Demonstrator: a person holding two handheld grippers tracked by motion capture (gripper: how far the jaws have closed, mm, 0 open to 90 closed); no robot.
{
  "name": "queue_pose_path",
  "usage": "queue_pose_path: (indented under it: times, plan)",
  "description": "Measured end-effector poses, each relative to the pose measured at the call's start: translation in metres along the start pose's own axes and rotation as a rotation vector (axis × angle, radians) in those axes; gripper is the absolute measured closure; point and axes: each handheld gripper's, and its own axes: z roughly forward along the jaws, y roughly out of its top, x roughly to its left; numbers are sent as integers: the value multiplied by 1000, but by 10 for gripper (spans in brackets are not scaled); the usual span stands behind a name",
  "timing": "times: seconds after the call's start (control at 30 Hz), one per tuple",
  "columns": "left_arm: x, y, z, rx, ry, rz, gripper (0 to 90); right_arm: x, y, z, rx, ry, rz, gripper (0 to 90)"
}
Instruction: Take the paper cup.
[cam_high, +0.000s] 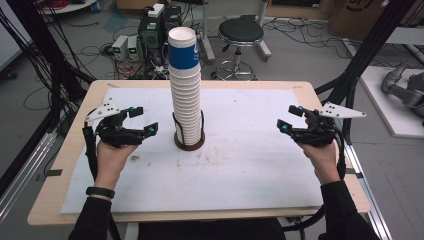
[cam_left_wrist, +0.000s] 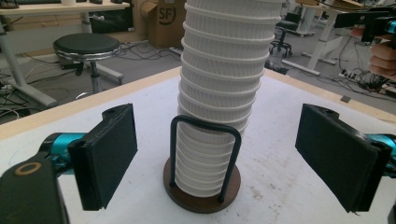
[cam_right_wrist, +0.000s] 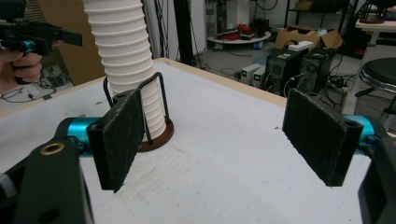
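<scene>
Held above the white-covered bench (cam_high: 250, 170), the left gripper (cam_high: 141, 121) and right gripper (cam_high: 287, 118) are seen with jaws spread wide and nothing grasped. Between them, well apart from each, a tall stack of ribbed paper cups (cam_high: 185, 95) is kept upright in a wire holder (cam_high: 189, 142), topped by a blue-banded cup (cam_high: 182, 50). Beyond the bench, a black stool (cam_high: 241, 32) is visible.
</scene>
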Motion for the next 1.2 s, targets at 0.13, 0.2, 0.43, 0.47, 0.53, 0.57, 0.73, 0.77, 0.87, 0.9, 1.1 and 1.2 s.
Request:
queue_pose_path:
  times: [0.13,0.2,0.43,0.47,0.53,0.57,0.73,0.77,0.87,0.9,1.1,1.2]
  plan:
    - [-2,5,2,2,-13,5,126,-3,0,2,-4,9,4,213]
    - [-3,8,3,3,-19,7,125,-4,0,2,-3,12,11,212]
    - [-6,13,11,11,-28,9,115,-3,1,-2,-11,6,0,212]
    - [-7,14,12,7,-32,9,115,-3,1,-3,-12,7,1,213]
    - [-7,16,13,-8,-37,9,115,-2,2,-4,-16,4,2,212]
    - [-7,17,14,-15,-45,4,115,-2,2,-4,-18,7,2,213]
    - [-9,32,22,-36,-52,18,113,-1,5,-4,-23,8,-5,213]
    - [-10,35,24,-40,-50,23,111,-1,5,-4,-21,8,-4,213]
    - [-11,47,31,-46,-55,39,104,0,6,-2,-25,10,-13,213]
    - [-11,49,32,-53,-56,42,101,1,6,-2,-20,15,-8,212]
    - [-12,66,45,-75,-73,53,85,1,6,-2,-21,11,-13,213]
    - [-12,72,49,-80,-78,60,73,2,6,-2,-12,14,-12,212]
